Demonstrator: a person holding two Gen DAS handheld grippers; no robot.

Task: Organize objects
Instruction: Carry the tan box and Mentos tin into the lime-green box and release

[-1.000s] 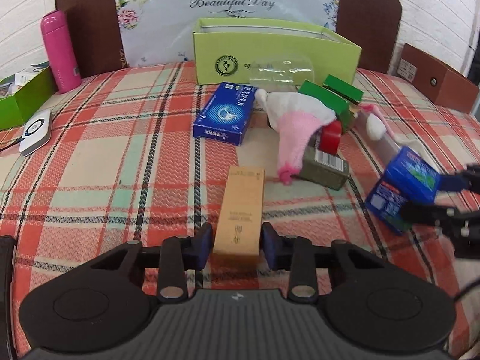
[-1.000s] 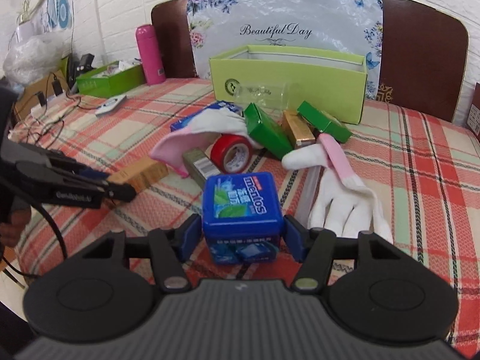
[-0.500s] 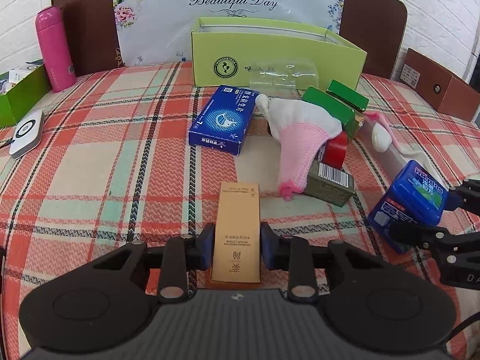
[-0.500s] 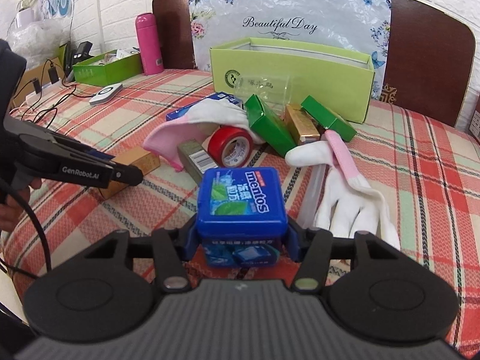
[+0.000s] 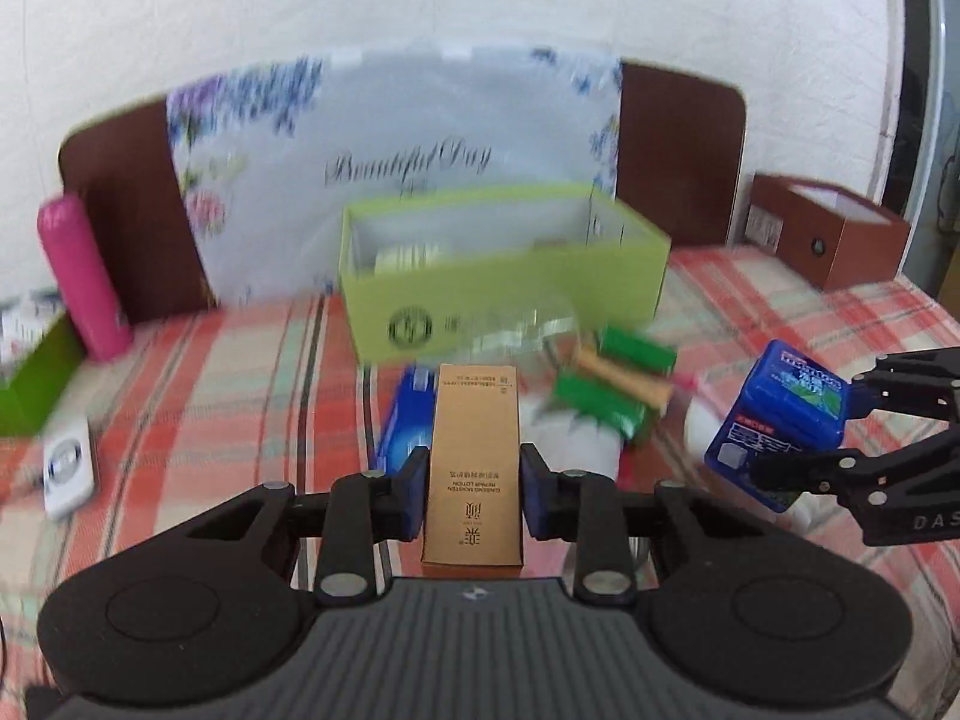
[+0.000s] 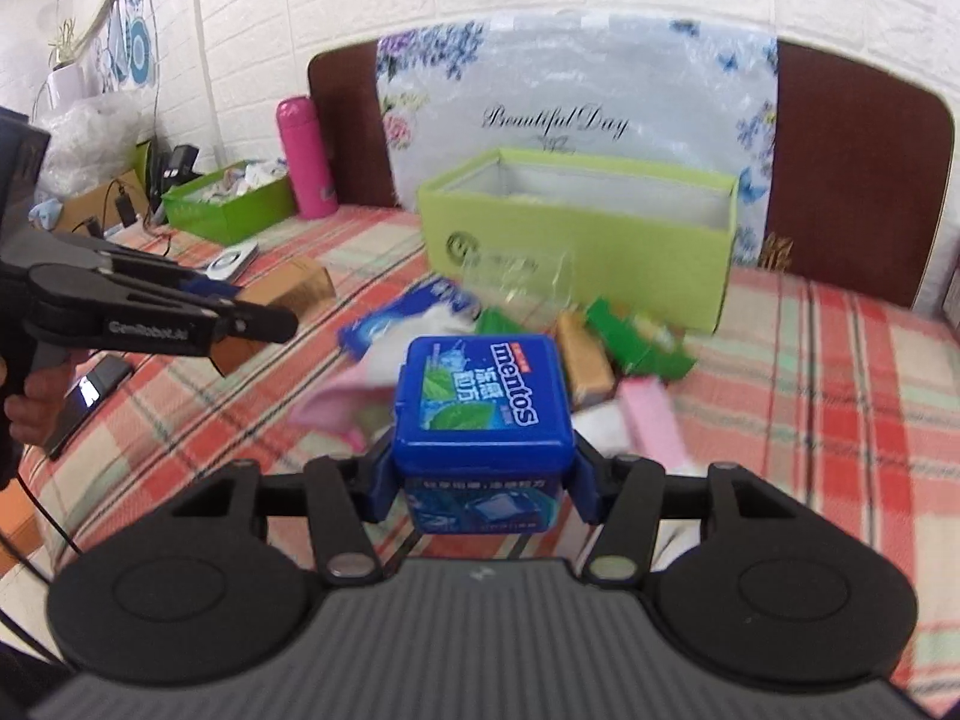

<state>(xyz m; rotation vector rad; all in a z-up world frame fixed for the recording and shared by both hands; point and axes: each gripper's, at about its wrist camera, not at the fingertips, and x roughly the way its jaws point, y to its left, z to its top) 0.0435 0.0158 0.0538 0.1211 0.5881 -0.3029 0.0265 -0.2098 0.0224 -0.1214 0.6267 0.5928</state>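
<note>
Both grippers loaded, mid-carry, nothing dropped yet. Left gripper (image 5: 474,495) clamps tan carton (image 5: 474,462) across its narrow sides, carton sticking fwd past the tips, lifted off the cloth. Right gripper (image 6: 480,480) is closed tight on blue Mentos tub (image 6: 480,402), lid up, also in air.

Green bin (image 5: 504,276) sits straight ahead of the left gripper, beyond the clutter; ahead and slightly right of the right gripper (image 6: 576,228). Something pale, round shows inside it in left view, can't tell what. So task looks early-to-mid imo: a bit possibly binned, 2 items in transit, most of the pile left.

Pile between grippers and bin, blurry, counts approx:
- green small boxes (image 5: 600,402): 2 seen
- gold/tan slim box (image 6: 585,363): 1 (plus the held carton)
- blue flat box (image 5: 405,432): 1, just ahead-left of left gripper tips
- clear plastic piece (image 5: 522,324): 1, against bin front
- pink/white glove (image 6: 651,414): at least 1, ahead-right of right gripper; second pink/white cloth ahead-left, likely another
- Mentos tub: 1, held

Off to far left of left gripper: pink bottle (image 5: 81,276) x1, white puck device (image 5: 69,462) x1. Brown box (image 5: 834,240) far right x1.

Left to do: drop both held items in bin, then clear the rest.
</note>
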